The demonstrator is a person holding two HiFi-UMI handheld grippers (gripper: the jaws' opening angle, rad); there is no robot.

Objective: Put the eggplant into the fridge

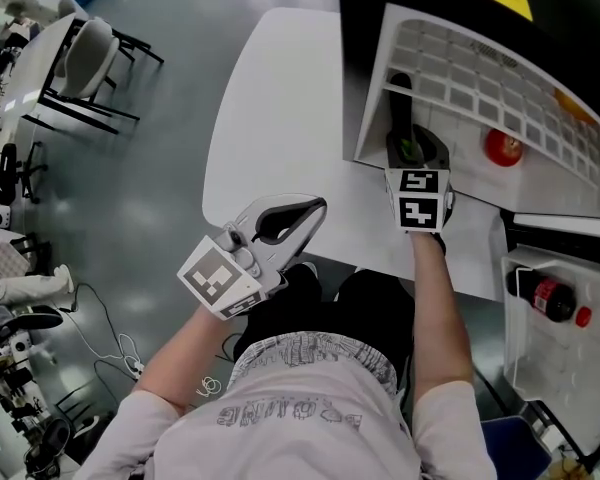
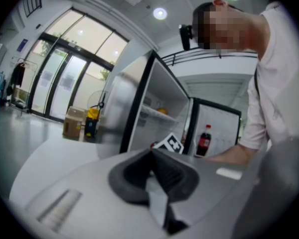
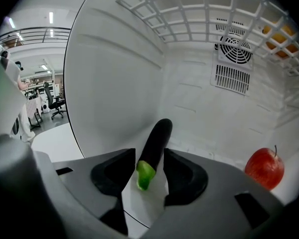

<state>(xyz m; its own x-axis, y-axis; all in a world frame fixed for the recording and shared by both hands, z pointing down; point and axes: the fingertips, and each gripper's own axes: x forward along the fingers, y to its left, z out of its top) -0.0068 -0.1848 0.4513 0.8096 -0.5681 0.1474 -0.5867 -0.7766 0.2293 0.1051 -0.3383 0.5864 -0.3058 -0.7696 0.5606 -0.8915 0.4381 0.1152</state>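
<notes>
The right gripper (image 3: 149,154) reaches inside the fridge (image 3: 114,83), jaws spread and released around the eggplant (image 3: 156,141), which lies on the fridge's white floor; withdrawing crookedly could snag its stem and drag it out; the left gripper (image 2: 152,156), outside the fridge, is clenched empty.

red apple (image 3: 264,168) | orange (image 3: 279,39) | dark bottle (image 1: 545,296), red cap | white table (image 1: 270,118)

My eggplant (image 3: 156,142), dark purple and glossy, lies on the white fridge (image 3: 114,78) floor, left of the red apple (image 3: 264,167), green stem end nearest me.
</notes>
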